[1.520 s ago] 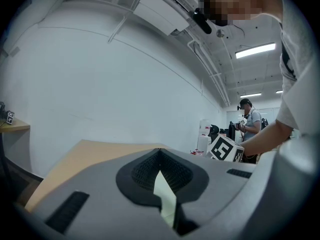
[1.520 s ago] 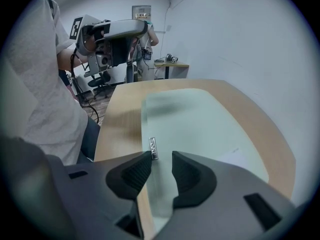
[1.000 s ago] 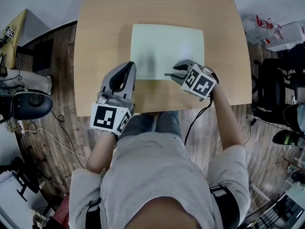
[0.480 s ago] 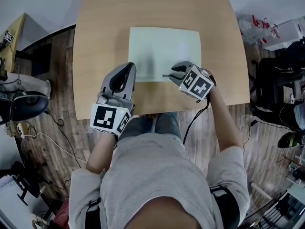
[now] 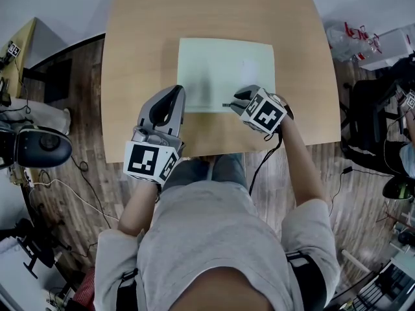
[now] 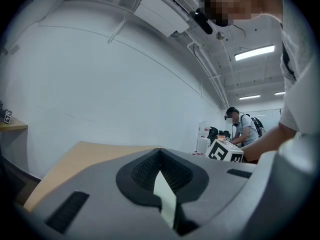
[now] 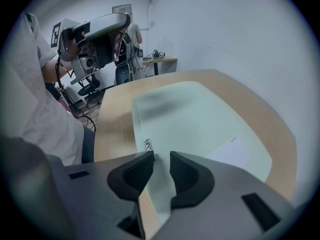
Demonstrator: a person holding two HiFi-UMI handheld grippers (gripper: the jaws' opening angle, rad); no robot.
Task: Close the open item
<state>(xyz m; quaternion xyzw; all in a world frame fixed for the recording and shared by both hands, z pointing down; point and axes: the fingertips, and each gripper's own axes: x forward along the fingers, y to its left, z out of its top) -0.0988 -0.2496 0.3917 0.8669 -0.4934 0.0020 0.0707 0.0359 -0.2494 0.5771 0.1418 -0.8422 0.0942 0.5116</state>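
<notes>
A flat pale green zip pouch (image 5: 224,70) lies on the wooden table (image 5: 142,44). Its small metal zipper pull (image 5: 227,103) sits on the near edge. My right gripper (image 5: 235,102) tilts down over that edge. Its jaws have just been closing and still stand open, the pull (image 7: 148,145) just ahead of the left pad, untouched. The pouch edge (image 7: 190,119) shows through the gap of the right gripper (image 7: 161,159). My left gripper (image 5: 174,91) is level by the pouch's near left corner. Its pads (image 6: 145,169) meet at the tips, and I see nothing held.
The table's near edge runs just behind both grippers. A dark office chair (image 5: 39,141) and cables stand on the floor to the left. Bags and boxes (image 5: 369,44) sit to the right. Another person (image 6: 242,126) stands far back in the room.
The right gripper has rolled slightly over the pouch's near edge and its jaws look narrower. The left gripper and the pouch have not moved.
</notes>
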